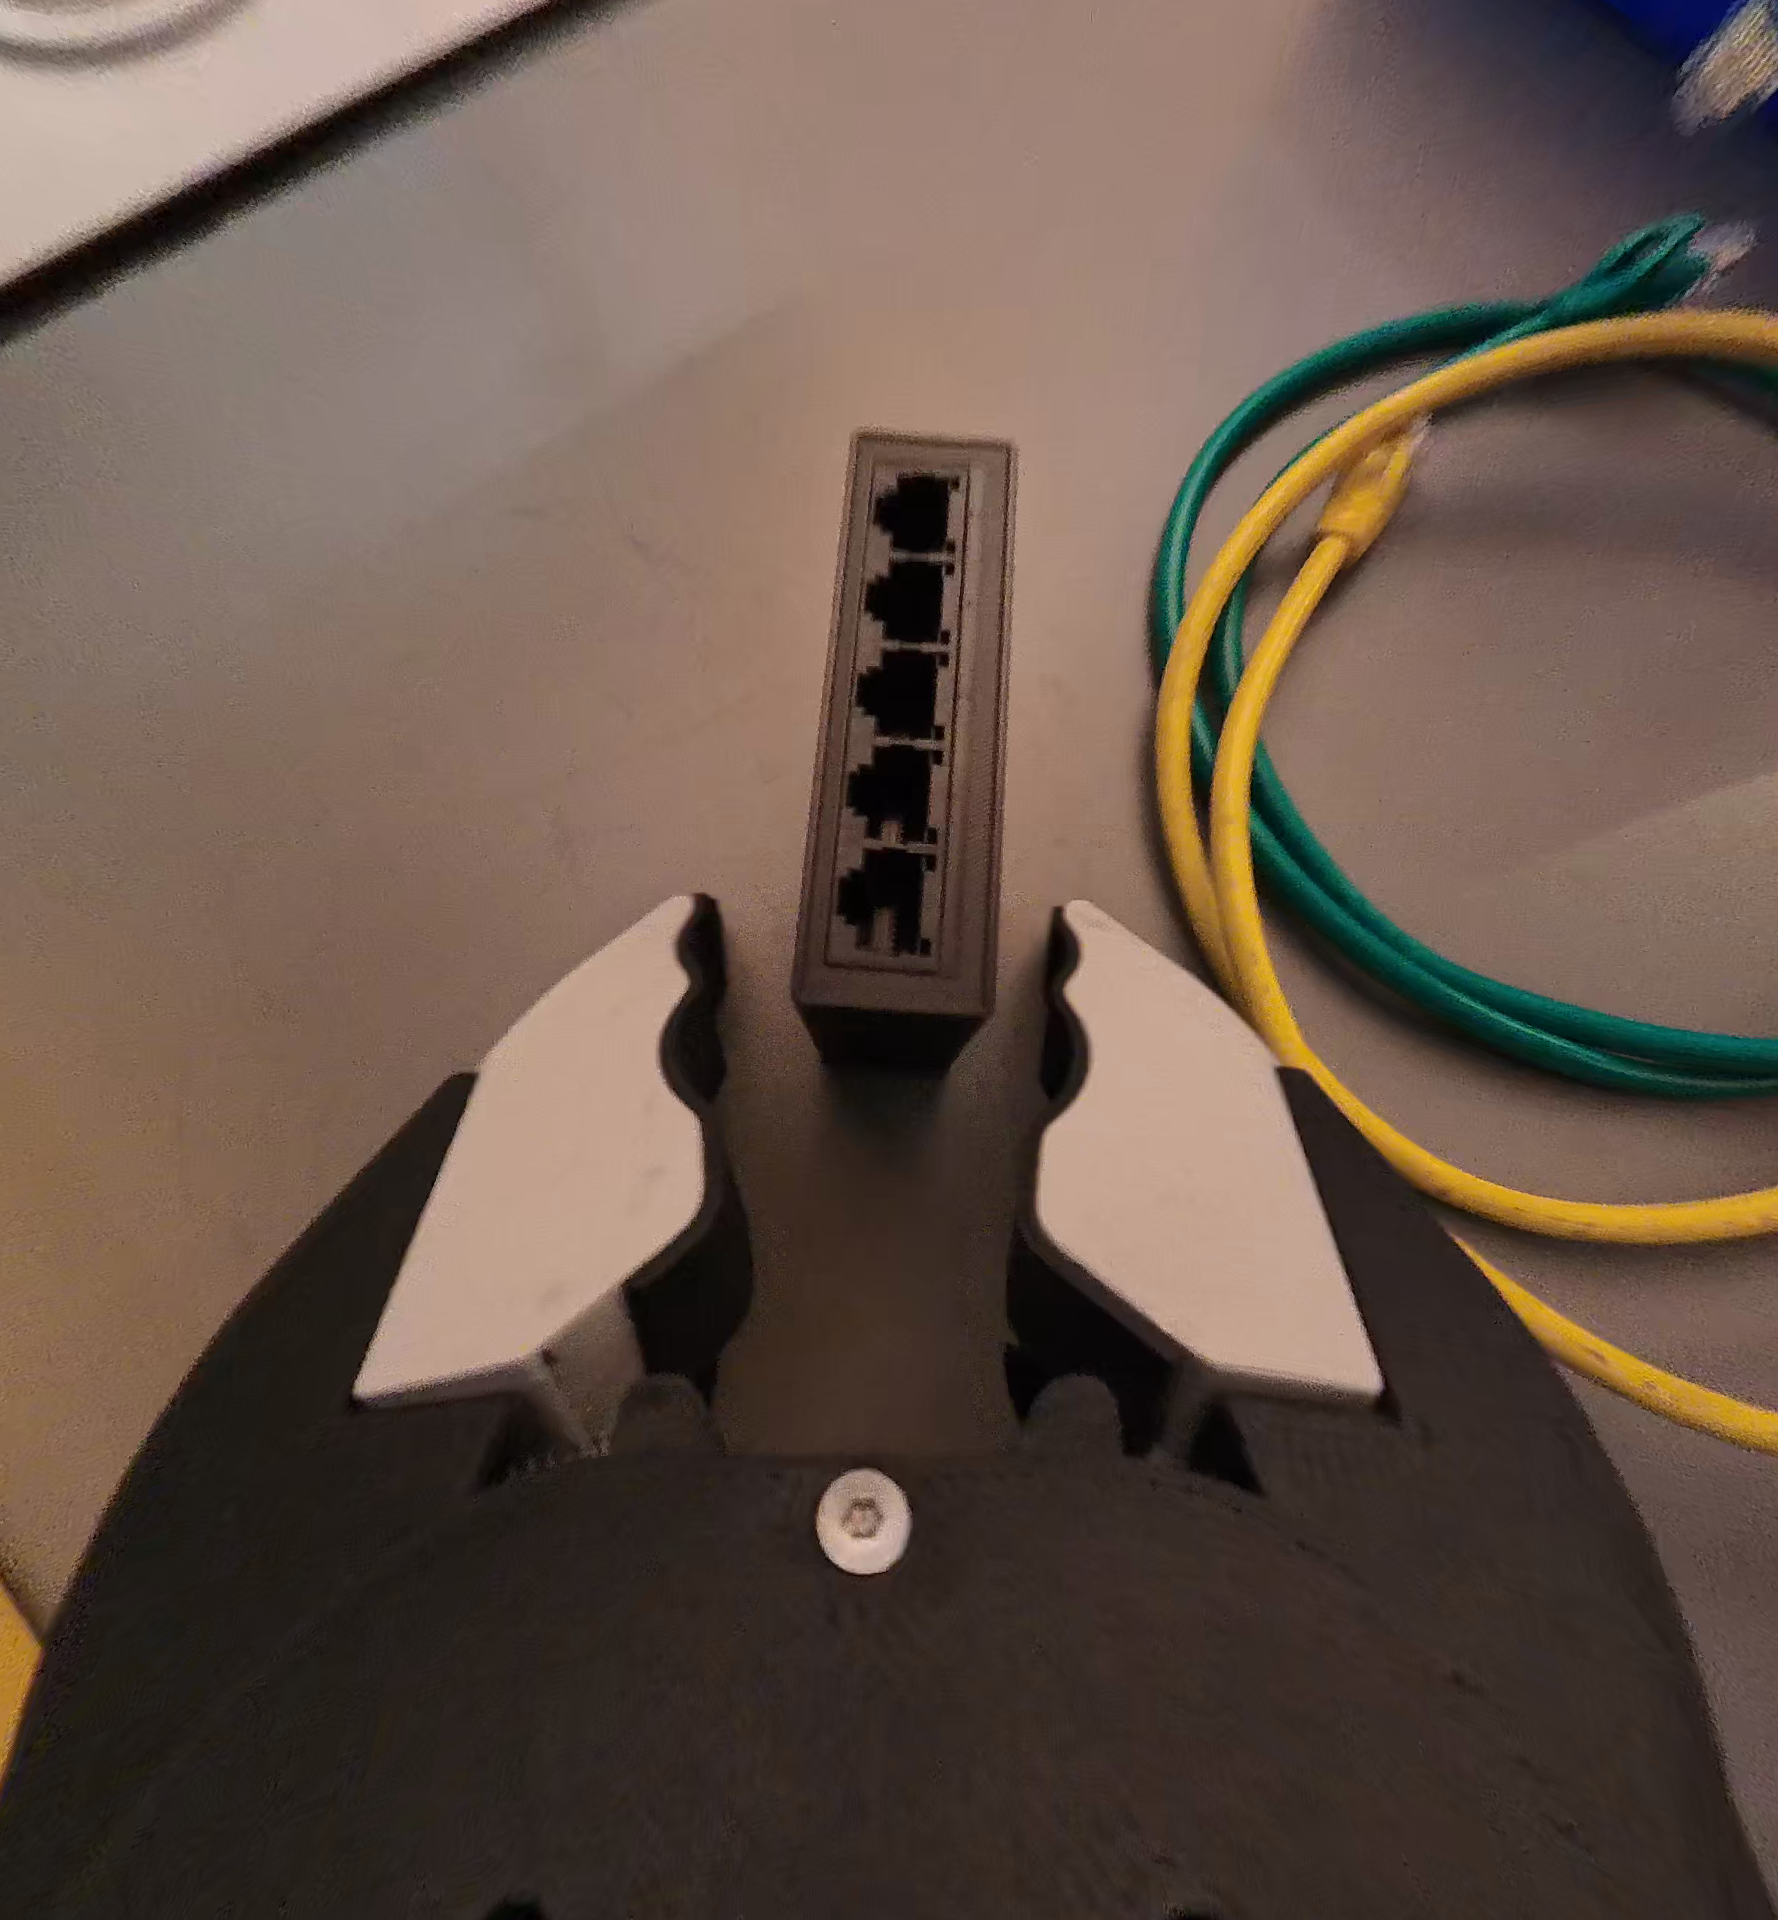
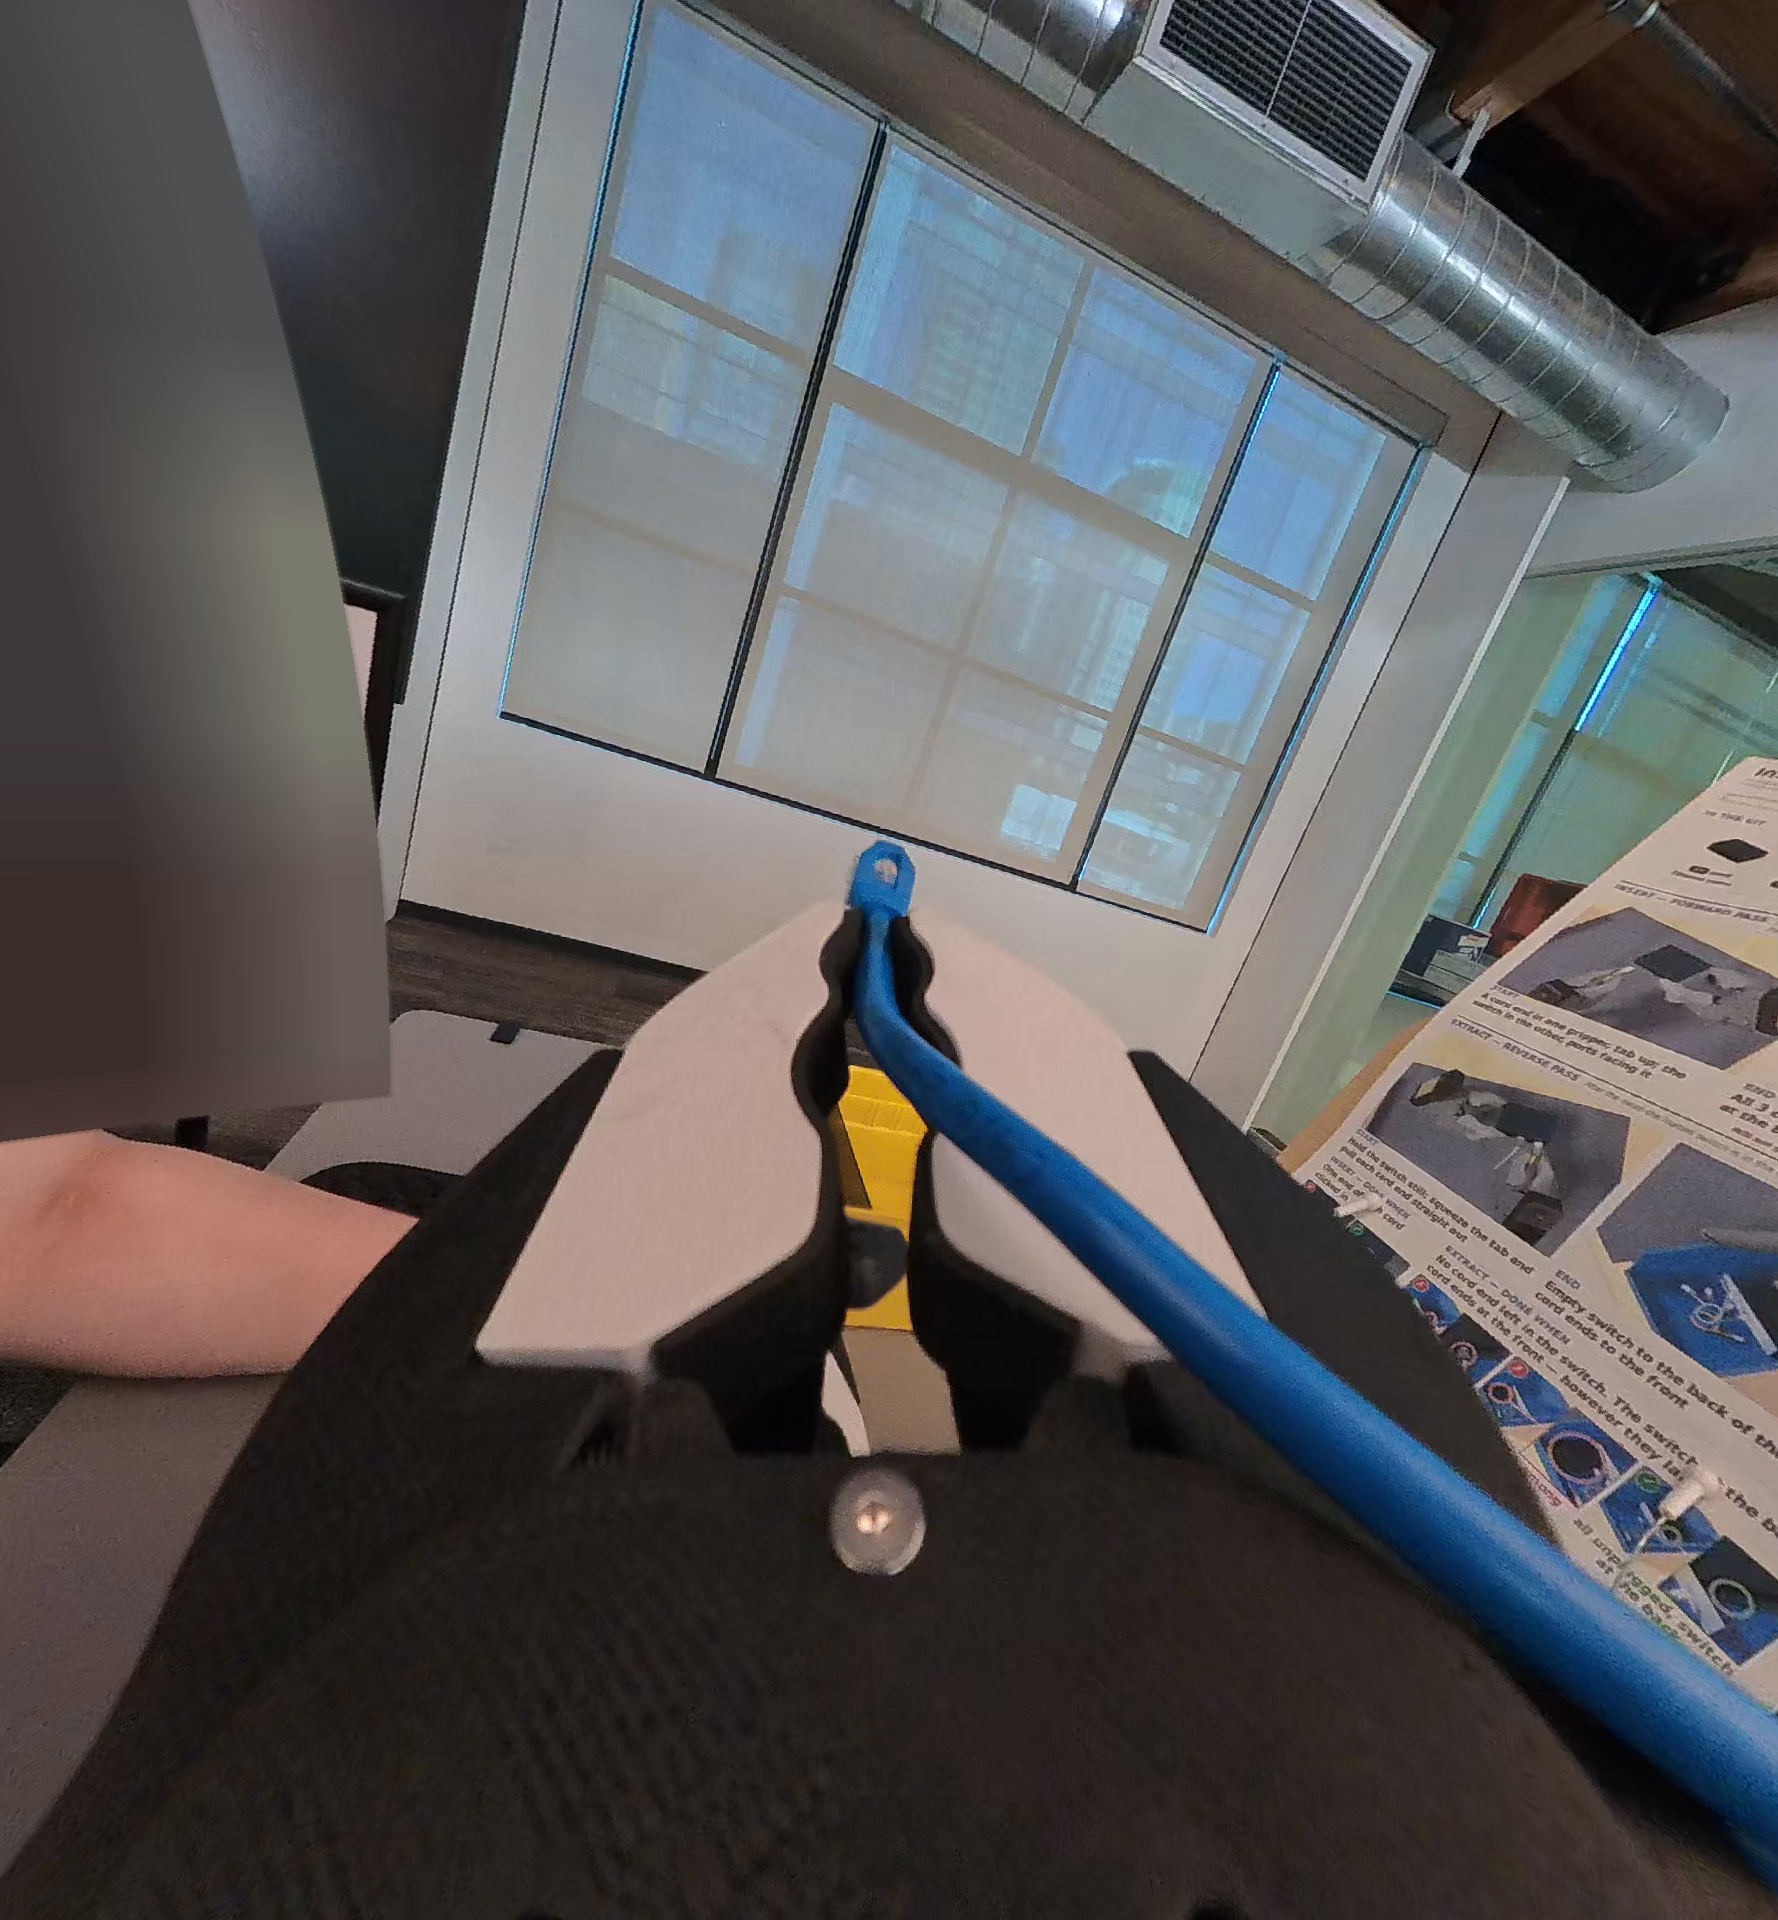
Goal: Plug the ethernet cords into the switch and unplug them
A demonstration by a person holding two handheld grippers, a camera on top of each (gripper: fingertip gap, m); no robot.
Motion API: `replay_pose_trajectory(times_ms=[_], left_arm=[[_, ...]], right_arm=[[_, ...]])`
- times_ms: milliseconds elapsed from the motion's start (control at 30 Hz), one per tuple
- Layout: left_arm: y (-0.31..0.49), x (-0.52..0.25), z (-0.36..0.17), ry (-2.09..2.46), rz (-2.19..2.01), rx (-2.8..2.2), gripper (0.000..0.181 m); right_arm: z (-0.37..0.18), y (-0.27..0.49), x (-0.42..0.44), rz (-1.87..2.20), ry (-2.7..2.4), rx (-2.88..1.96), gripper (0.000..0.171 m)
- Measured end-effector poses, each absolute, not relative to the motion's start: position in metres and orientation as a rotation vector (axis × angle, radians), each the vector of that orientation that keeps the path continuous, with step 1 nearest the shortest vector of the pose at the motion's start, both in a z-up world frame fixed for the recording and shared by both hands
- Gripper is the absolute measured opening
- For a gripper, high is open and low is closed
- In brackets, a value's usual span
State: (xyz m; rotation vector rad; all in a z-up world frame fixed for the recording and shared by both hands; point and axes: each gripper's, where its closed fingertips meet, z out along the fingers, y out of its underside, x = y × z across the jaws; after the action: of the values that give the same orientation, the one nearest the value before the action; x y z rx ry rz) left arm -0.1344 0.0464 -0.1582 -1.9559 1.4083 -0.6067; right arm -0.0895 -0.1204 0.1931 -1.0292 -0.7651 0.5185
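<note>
Right now the left gripper [image 1: 880, 935] hangs wide open around the near end of the switch [image 1: 900, 727] on the table [image 1: 397, 675] — squeeze it squarely first. Meanwhile the right gripper [image 2: 877, 920] pinches the blue cord [image 2: 1124, 1247] just behind its plug, aloft — bring it down straight

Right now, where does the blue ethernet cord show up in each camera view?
Left wrist view: only a blurred plug end of the blue cord, top right corner, beyond the switch.
Right wrist view: the cord runs from the lower right up between the right gripper tips, pinched there.
Shared landmark: the blue cord itself; nothing else clearly shows in both.
</note>
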Motion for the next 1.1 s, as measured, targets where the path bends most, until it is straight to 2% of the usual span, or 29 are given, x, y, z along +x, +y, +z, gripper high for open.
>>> replay_pose_trajectory(times_ms=[67,133,233,300,500,733,867,1100], left_arm=[[0.048,-0.129,-0.160,1.417,-0.590,-1.958,0.061],[0.047,-0.124,-0.158,1.426,-0.607,-1.937,0.030],[0.055,-0.118,-0.153,1.441,-0.556,-1.868,0.029],[0.066,-0.116,-0.130,1.405,-0.442,-1.742,0.029],[0.067,-0.101,0.007,1.302,-0.130,-1.252,0.028],[0.012,-0.100,0.115,1.240,-0.231,-0.891,0.028],[-0.032,-0.109,0.145,1.231,-0.363,-0.732,0.028],[-0.056,-0.120,0.155,1.248,-0.265,-0.605,0.028]], right_arm=[[0.192,-0.120,-0.091,0.514,-0.773,-1.035,0.006],[0.189,-0.116,-0.091,0.495,-0.771,-1.055,0.006],[0.181,-0.104,-0.086,0.461,-0.745,-1.134,0.006],[0.176,-0.094,-0.079,0.432,-0.711,-1.181,0.006],[0.154,-0.062,-0.064,0.230,-0.651,-1.320,0.006],[0.158,-0.065,-0.067,0.138,-0.660,-1.298,0.006],[0.169,-0.078,-0.068,0.116,-0.664,-1.282,0.006],[0.177,-0.094,-0.079,0.177,-0.653,-1.299,0.006]])
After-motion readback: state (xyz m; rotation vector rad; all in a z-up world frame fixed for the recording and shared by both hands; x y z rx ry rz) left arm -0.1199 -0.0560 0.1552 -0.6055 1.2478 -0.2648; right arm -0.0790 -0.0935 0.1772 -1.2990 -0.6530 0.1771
